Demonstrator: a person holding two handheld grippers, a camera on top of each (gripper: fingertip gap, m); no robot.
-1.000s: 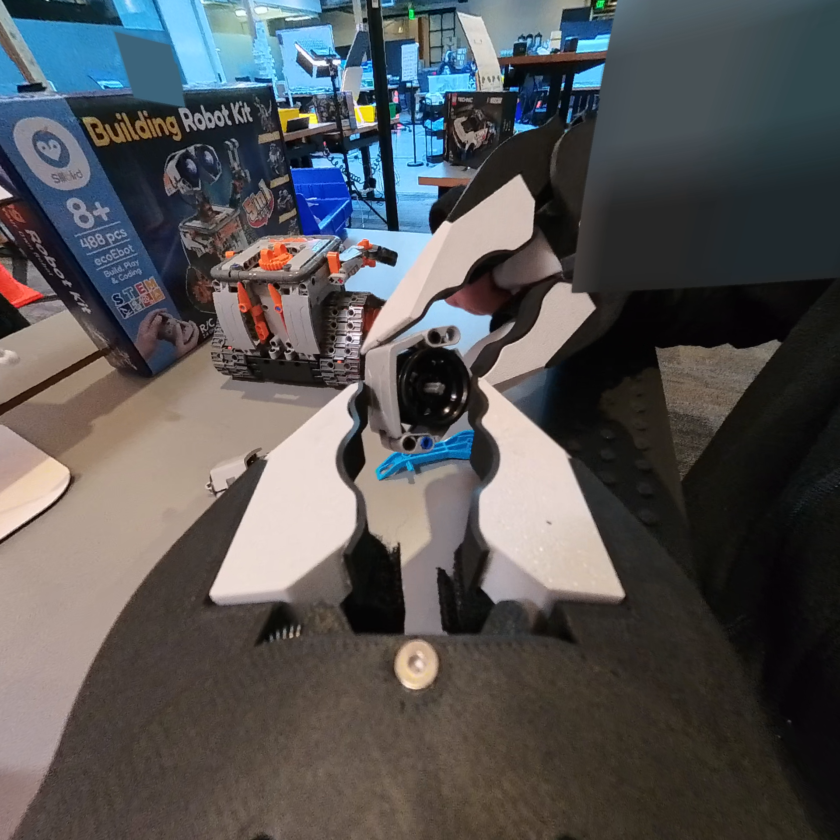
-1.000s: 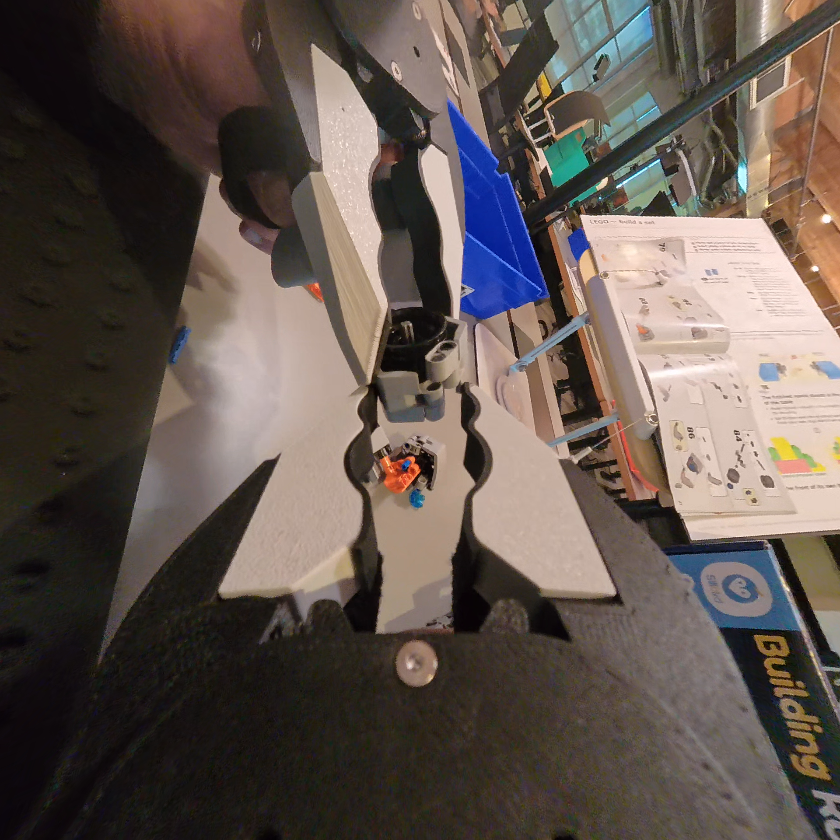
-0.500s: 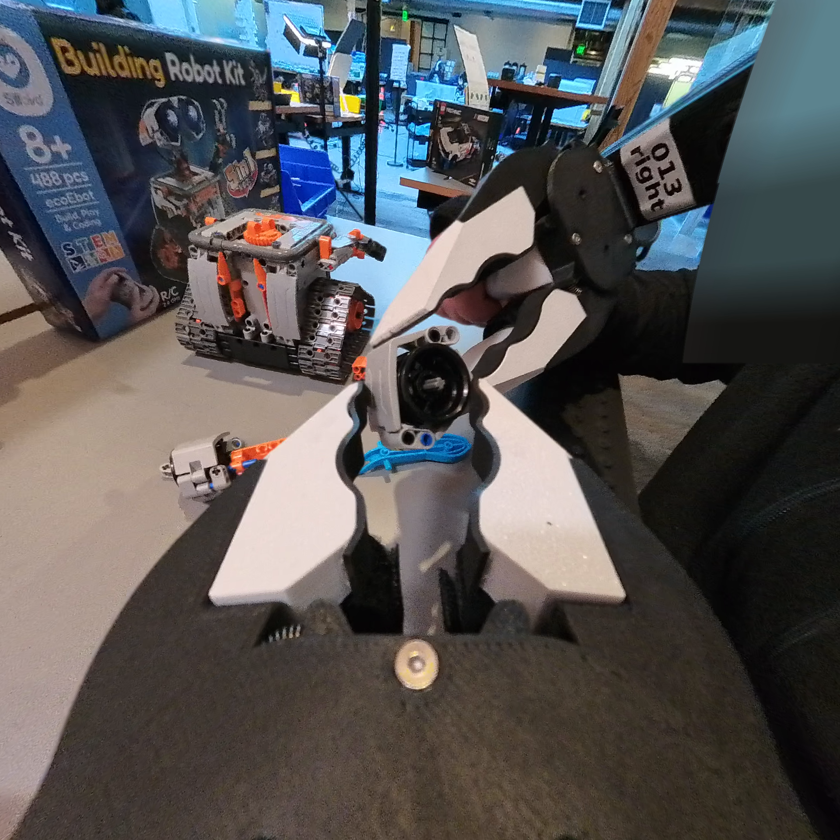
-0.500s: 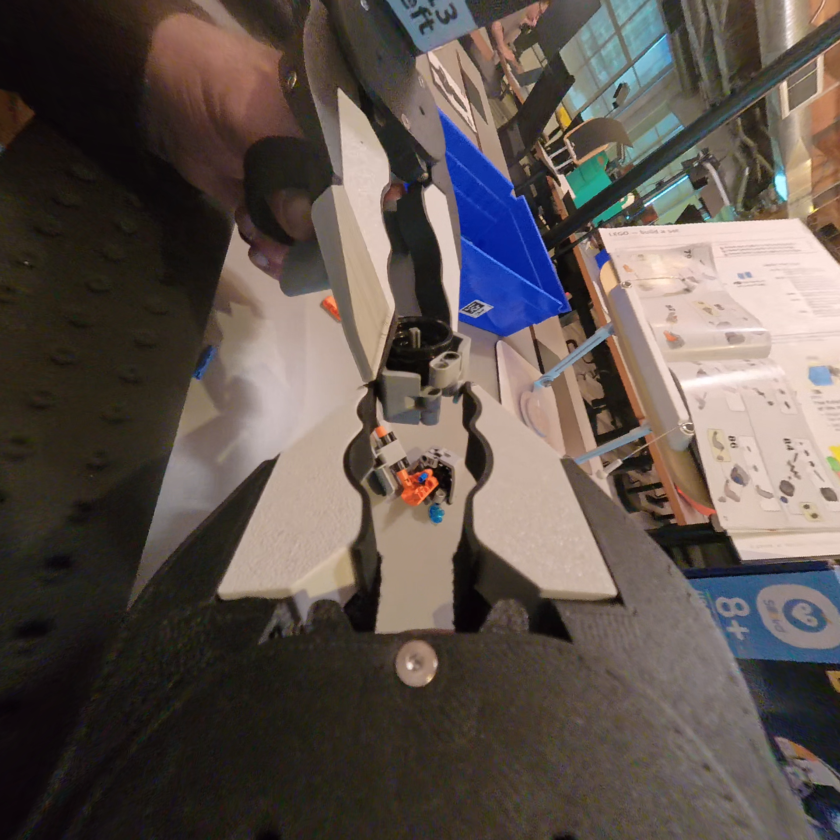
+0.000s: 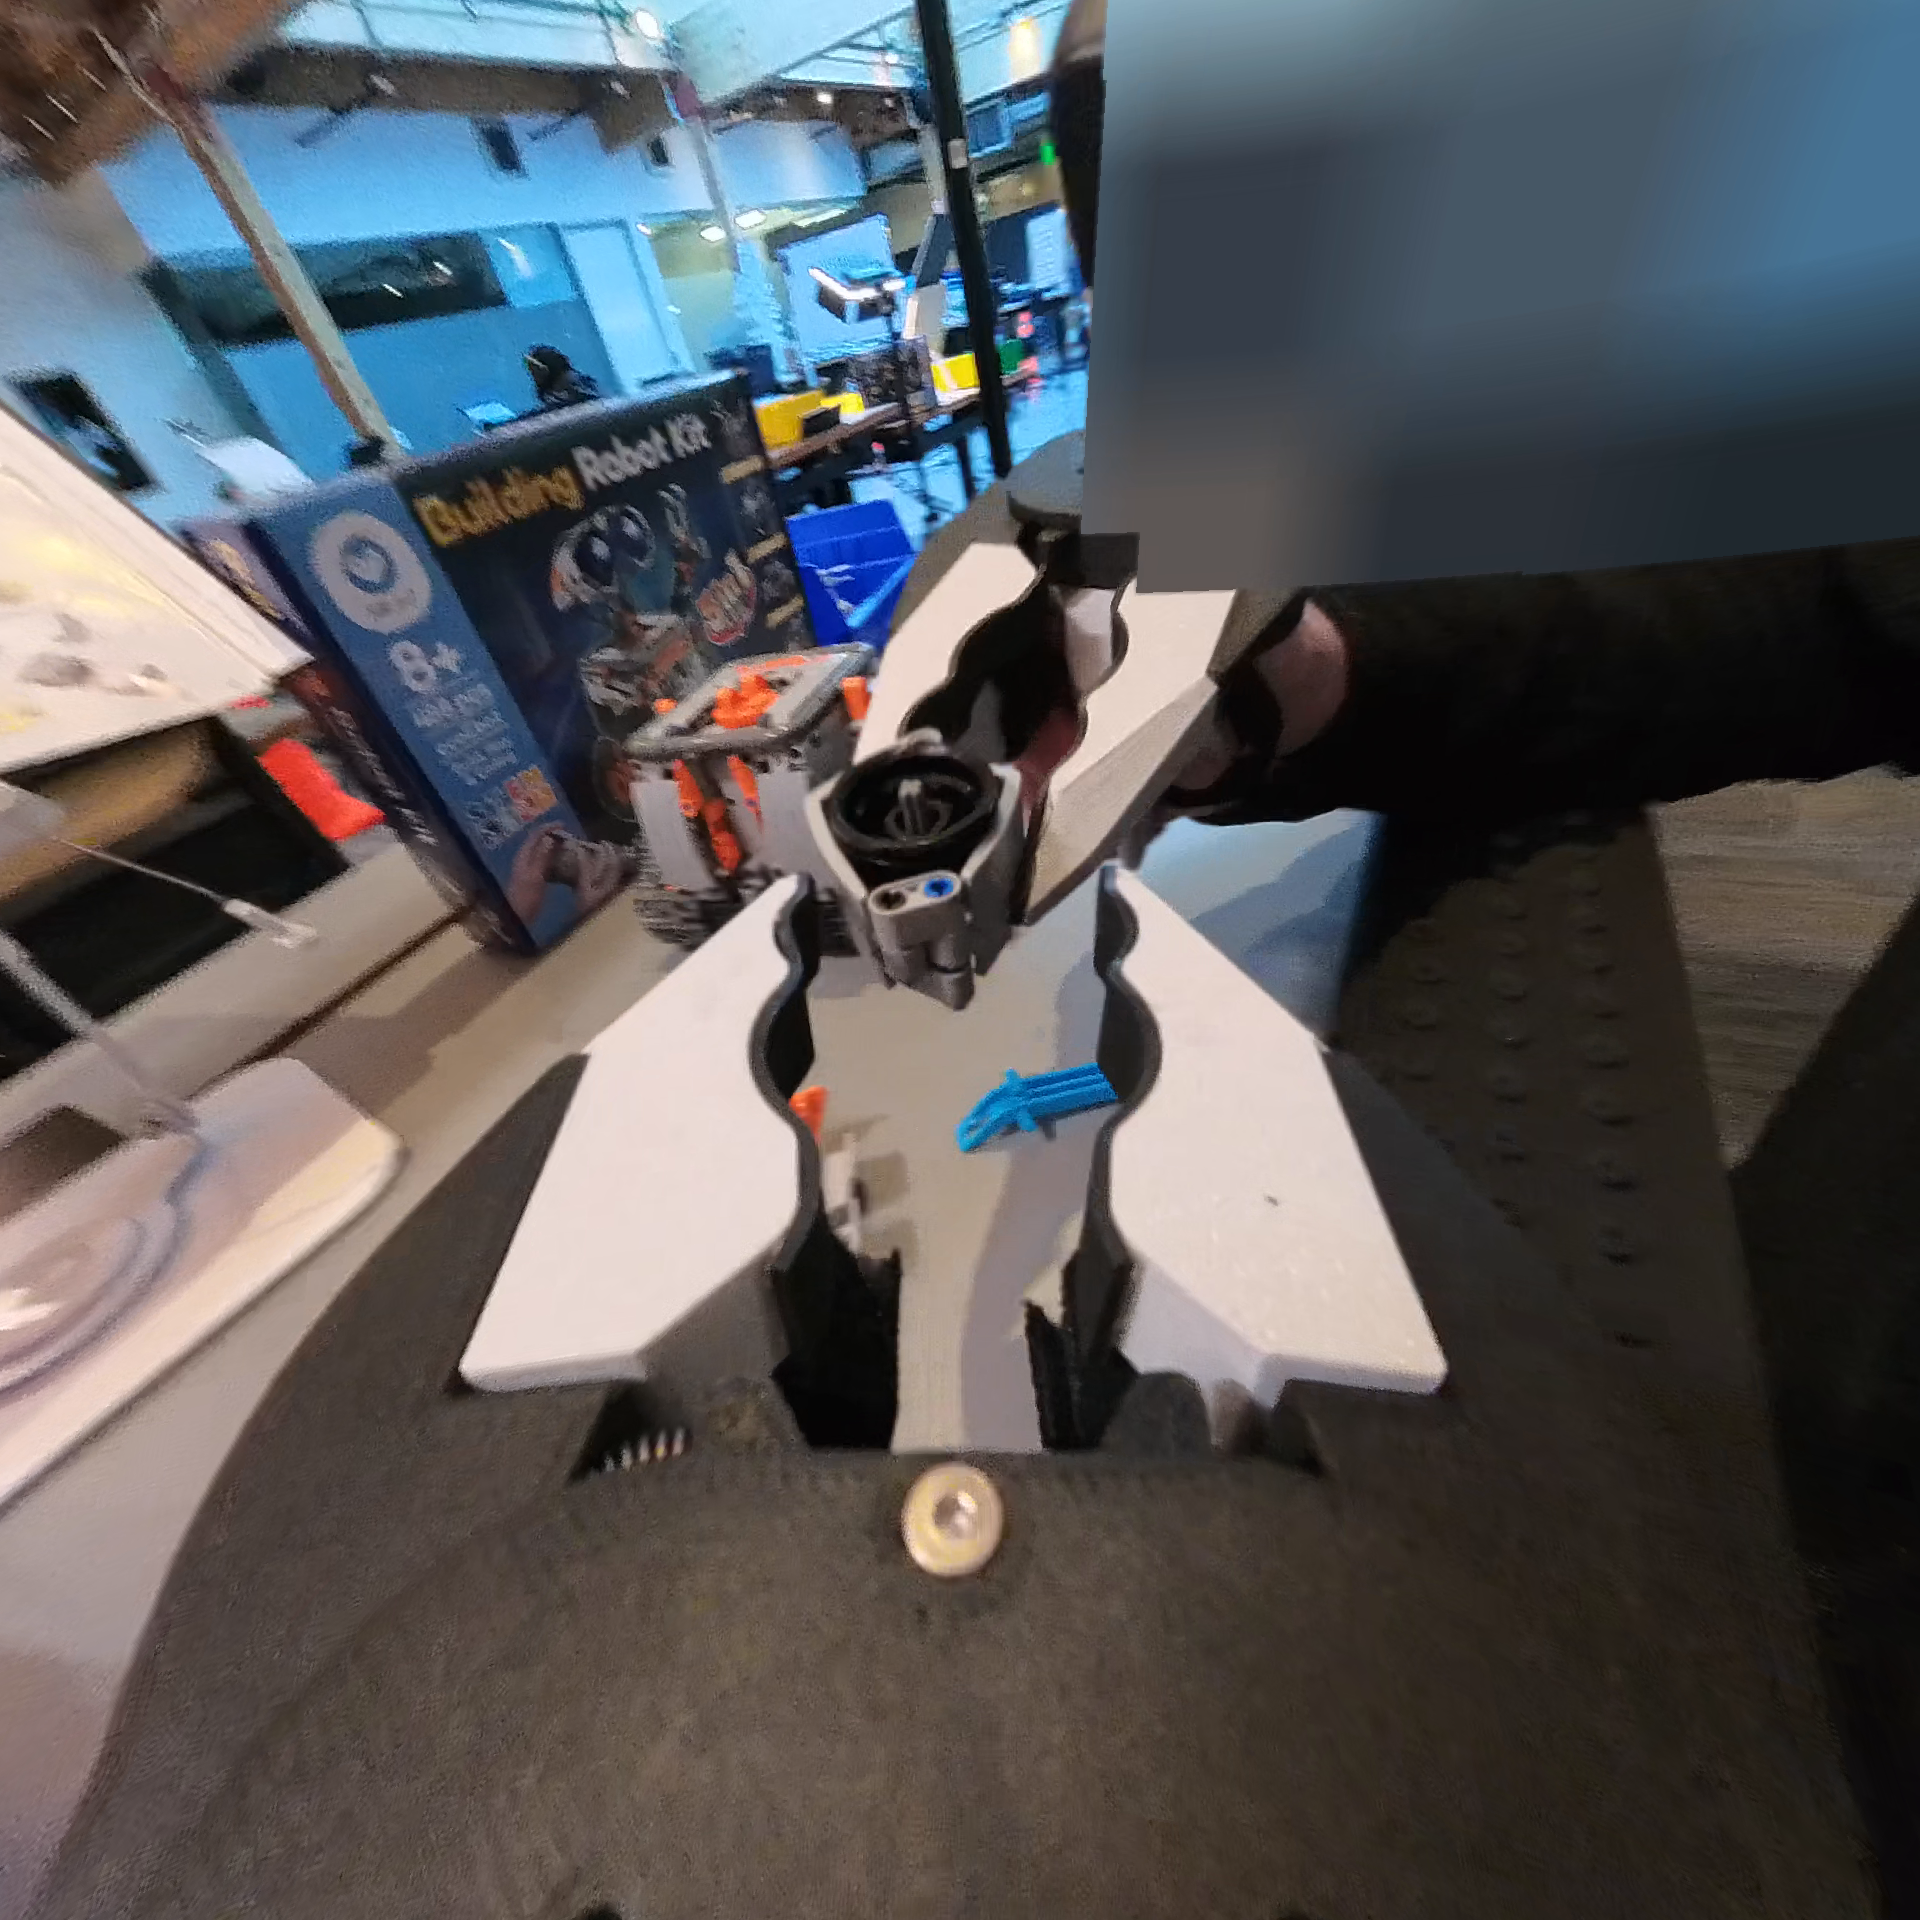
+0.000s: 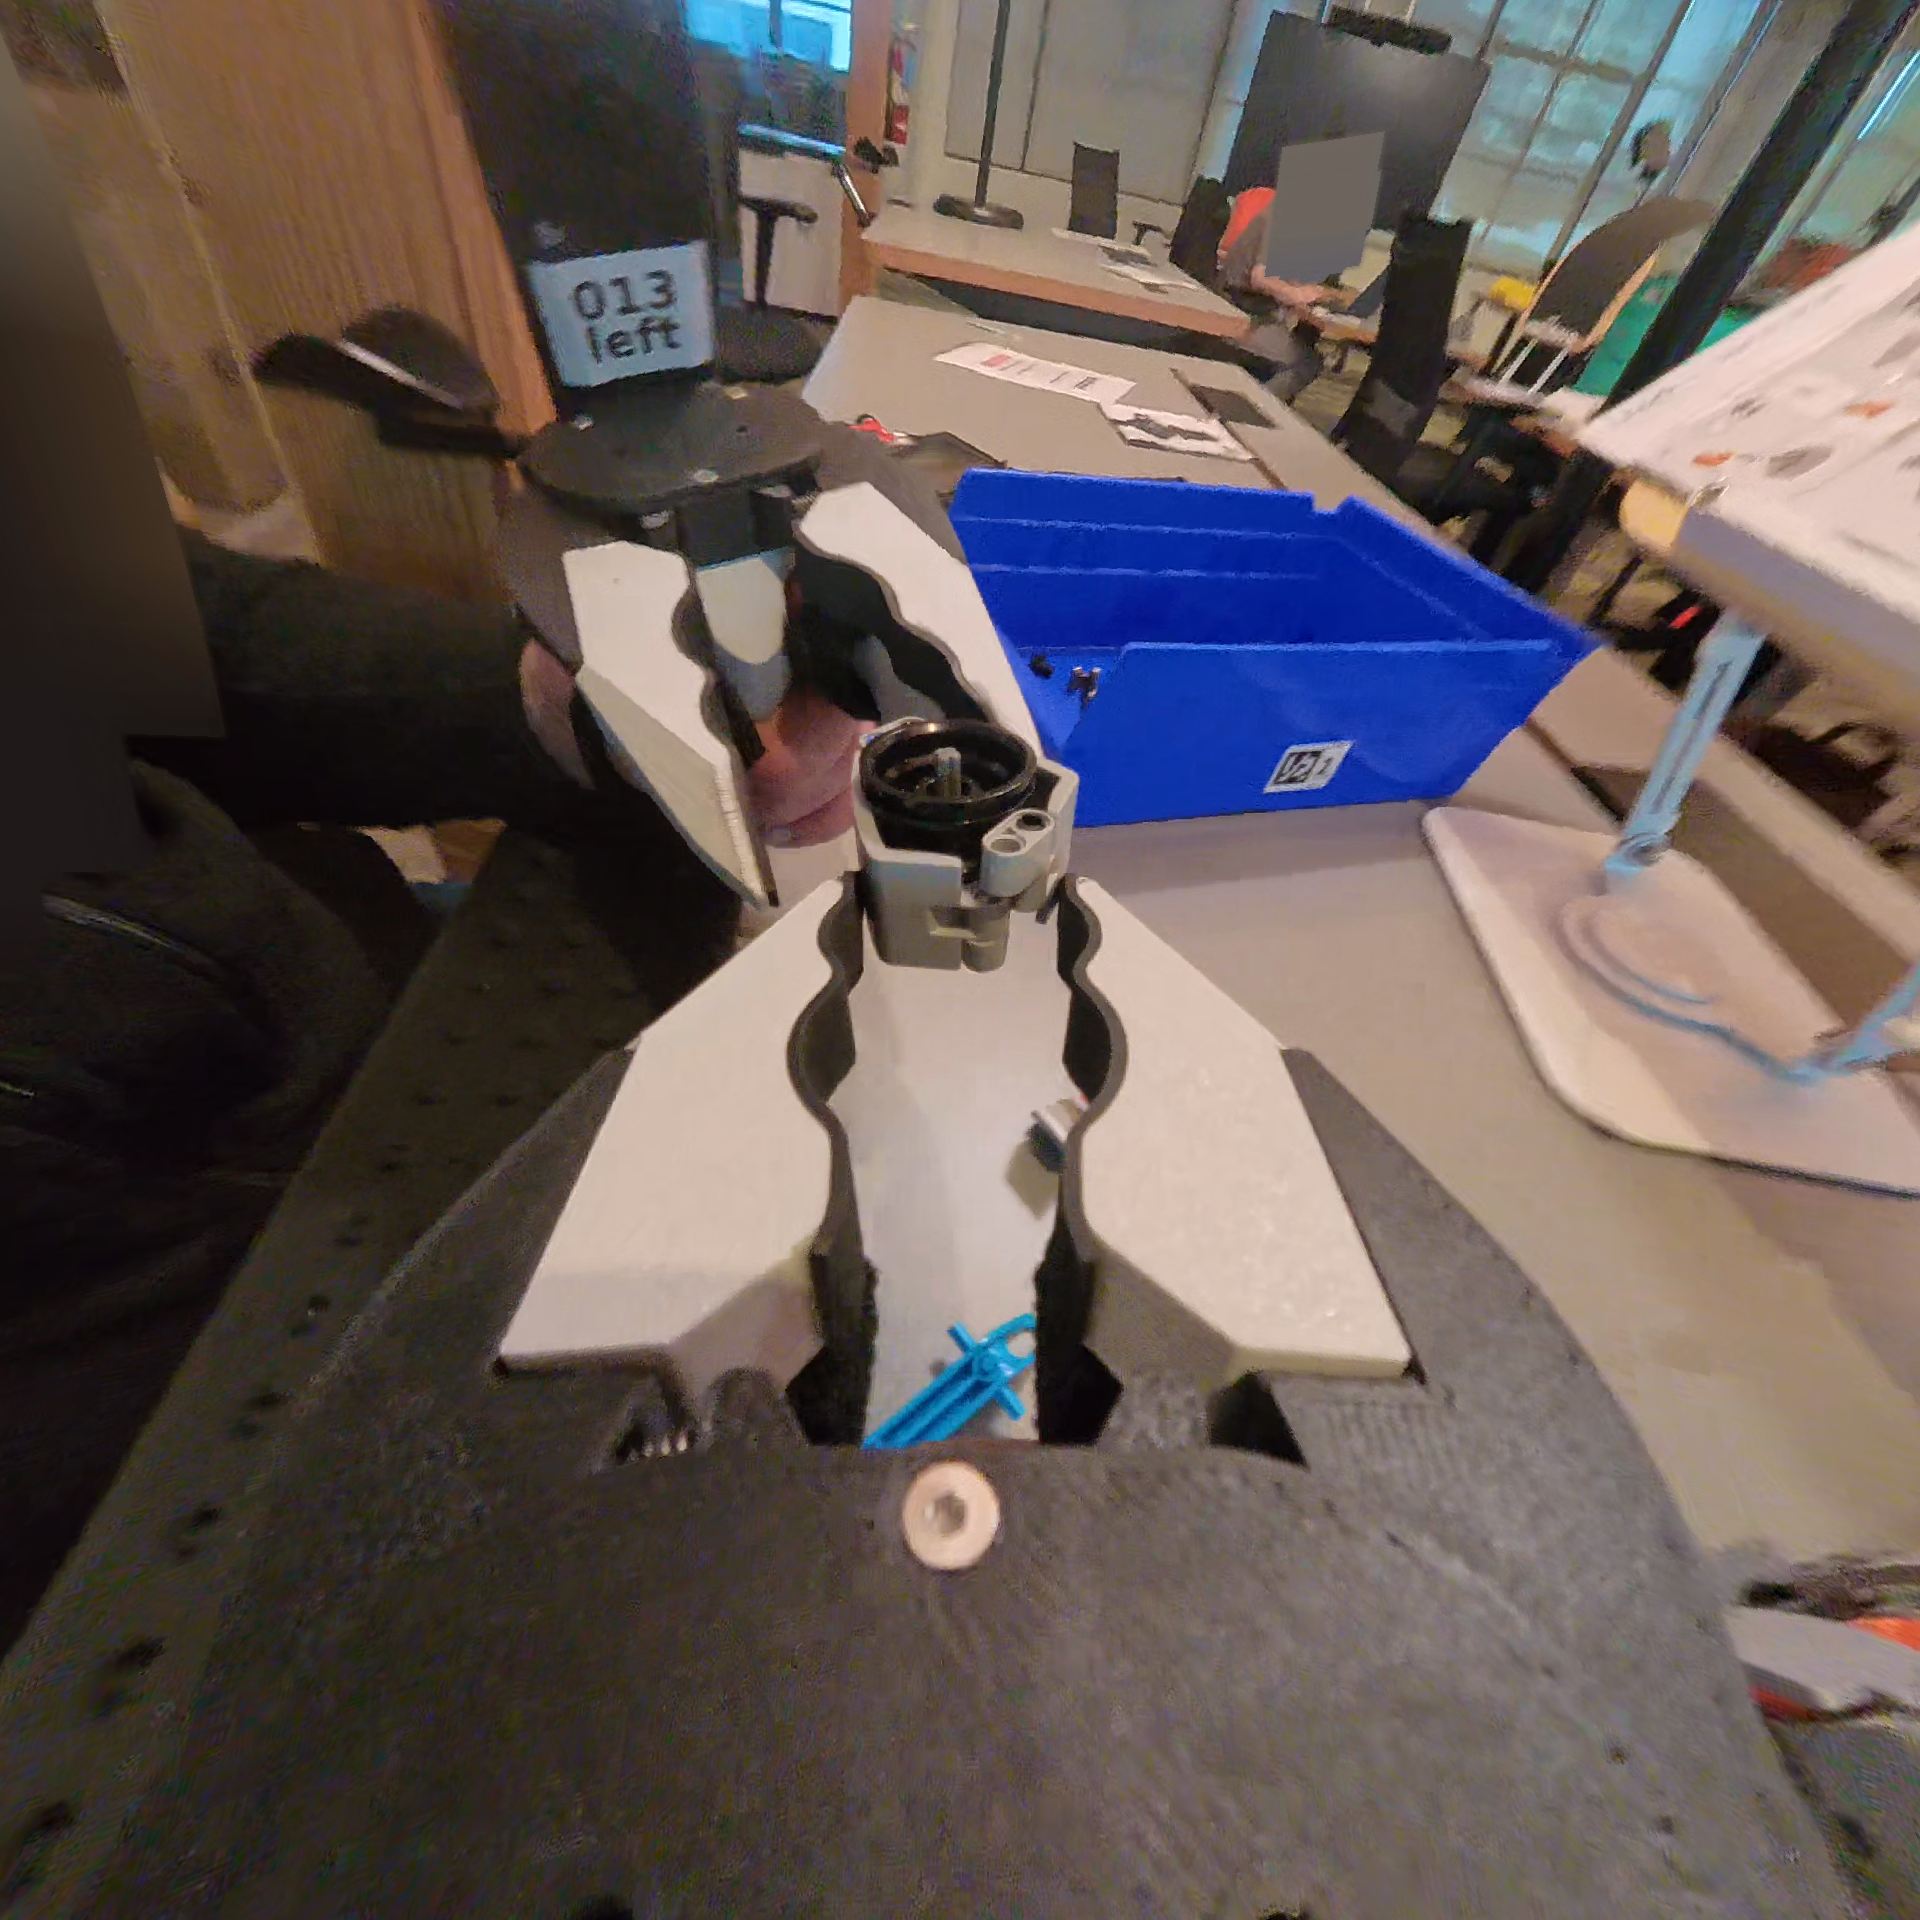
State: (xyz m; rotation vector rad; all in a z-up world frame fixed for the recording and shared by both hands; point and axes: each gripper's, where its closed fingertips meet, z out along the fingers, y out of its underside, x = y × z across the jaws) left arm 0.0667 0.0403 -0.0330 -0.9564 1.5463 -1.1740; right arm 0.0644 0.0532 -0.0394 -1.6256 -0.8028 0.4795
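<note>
Left tool (image 5: 951, 894): wide and empty, tips just beside the grey housing (image 6: 951, 831), which is held above the tabletop (image 6: 1299, 935). Right tool (image 6: 956, 899): closed narrow on the housing's lower block. The hold appears shallow, at the tips only, so square pressure matters. Pad contact is hidden, and edges are blurred.

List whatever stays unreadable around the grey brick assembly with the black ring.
- Left wrist view: tracked grey-and-orange brick robot, blurred, half hidden behind the grey brick assembly.
- Right wrist view: small grey part, mostly behind the right gripper.
- Right wrist view: dark bits in the blue plastic bin, too small.
- Right wrist view: light-blue plastic piece, end hidden by gripper body.
</note>
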